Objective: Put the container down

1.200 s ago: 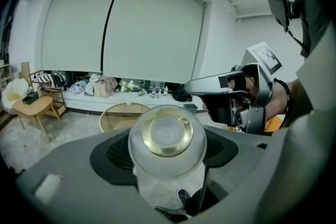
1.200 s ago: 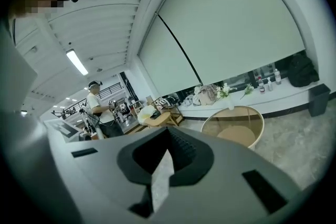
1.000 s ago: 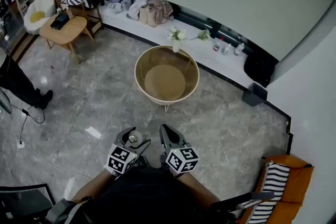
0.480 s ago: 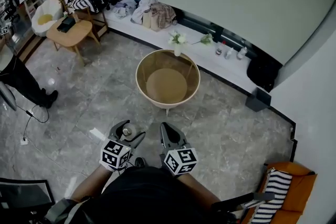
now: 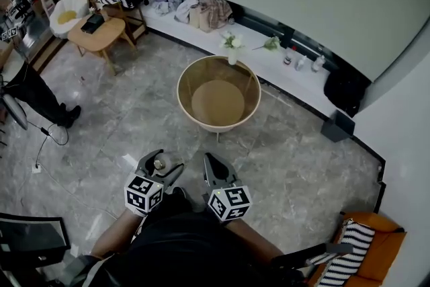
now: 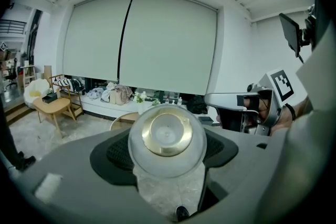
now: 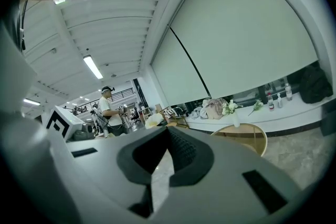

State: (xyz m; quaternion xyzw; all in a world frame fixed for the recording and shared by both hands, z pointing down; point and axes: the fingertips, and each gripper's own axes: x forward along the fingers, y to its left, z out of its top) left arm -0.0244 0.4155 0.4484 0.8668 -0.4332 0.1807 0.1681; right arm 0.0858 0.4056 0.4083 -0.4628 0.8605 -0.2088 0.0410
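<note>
Close against the person's body, the left tongs (image 5: 160,162) are clamped on a small clear container (image 6: 167,136). Its gold-capped end faces back along them, so its long axis runs with the tongs, not across. Just beside them, the right tongs (image 5: 213,170) are closed on nothing. Straight ahead and well apart stands a round wooden worktop (image 5: 180,94) with a raised rim. It looks the likely landing spot, and the reach falls to the left side. Grey marble floor (image 5: 101,124) lies between. Beyond runs a white ledge (image 5: 265,67) with a flower vase (image 5: 231,49), under drawn blinds.
</note>
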